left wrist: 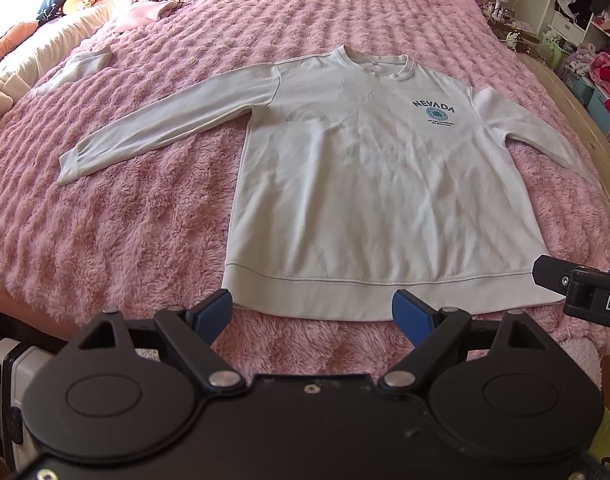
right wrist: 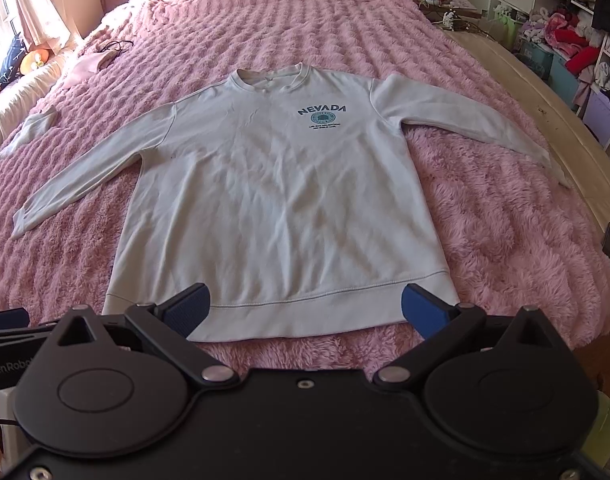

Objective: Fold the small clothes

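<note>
A white long-sleeved sweatshirt [left wrist: 369,184] [right wrist: 273,200] with a blue "NEVADA" print lies flat, face up, on a fluffy pink bedspread [left wrist: 105,240] [right wrist: 505,232], both sleeves spread outward. Its hem faces me. My left gripper [left wrist: 311,312] hovers open just before the hem's left half, nothing between its blue pads. My right gripper [right wrist: 305,306] is open too, over the hem's right half, and holds nothing. Part of the right gripper [left wrist: 585,288] shows at the right edge of the left wrist view.
Pale small garments [left wrist: 81,68] [right wrist: 33,124] lie on the bedspread's left side, with a pink cloth [left wrist: 145,14] and cable farther back. Pillows and toys line the left edge. A wooden bed rim [right wrist: 545,120] and cluttered shelves [right wrist: 565,20] stand at the right.
</note>
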`<state>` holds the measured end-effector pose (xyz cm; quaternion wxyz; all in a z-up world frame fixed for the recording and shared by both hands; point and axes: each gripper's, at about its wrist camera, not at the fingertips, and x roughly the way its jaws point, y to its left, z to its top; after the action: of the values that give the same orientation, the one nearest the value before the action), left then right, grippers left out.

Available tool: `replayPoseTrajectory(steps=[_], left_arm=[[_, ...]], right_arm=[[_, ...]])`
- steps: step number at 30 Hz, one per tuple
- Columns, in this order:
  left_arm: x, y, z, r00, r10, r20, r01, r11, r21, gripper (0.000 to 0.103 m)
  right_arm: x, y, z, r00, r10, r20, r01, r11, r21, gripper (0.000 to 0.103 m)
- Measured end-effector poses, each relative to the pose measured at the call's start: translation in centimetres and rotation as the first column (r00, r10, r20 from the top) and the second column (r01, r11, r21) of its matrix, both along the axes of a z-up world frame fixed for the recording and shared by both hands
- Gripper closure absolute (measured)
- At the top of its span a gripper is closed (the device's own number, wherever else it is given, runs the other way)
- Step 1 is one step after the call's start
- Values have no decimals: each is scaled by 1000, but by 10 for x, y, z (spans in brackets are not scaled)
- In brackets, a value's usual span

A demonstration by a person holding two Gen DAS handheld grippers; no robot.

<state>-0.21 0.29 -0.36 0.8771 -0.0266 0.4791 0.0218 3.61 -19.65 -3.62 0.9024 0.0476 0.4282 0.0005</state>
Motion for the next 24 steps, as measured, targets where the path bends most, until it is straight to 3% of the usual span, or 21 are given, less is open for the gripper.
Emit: replayPoseTrajectory(steps=[24], left_arm=[[1,-2,-2,1000,-1,-3,1,1000,-1,11]], right_arm=[[-4,0,0,1000,1,-3,-1,1000,4,0]])
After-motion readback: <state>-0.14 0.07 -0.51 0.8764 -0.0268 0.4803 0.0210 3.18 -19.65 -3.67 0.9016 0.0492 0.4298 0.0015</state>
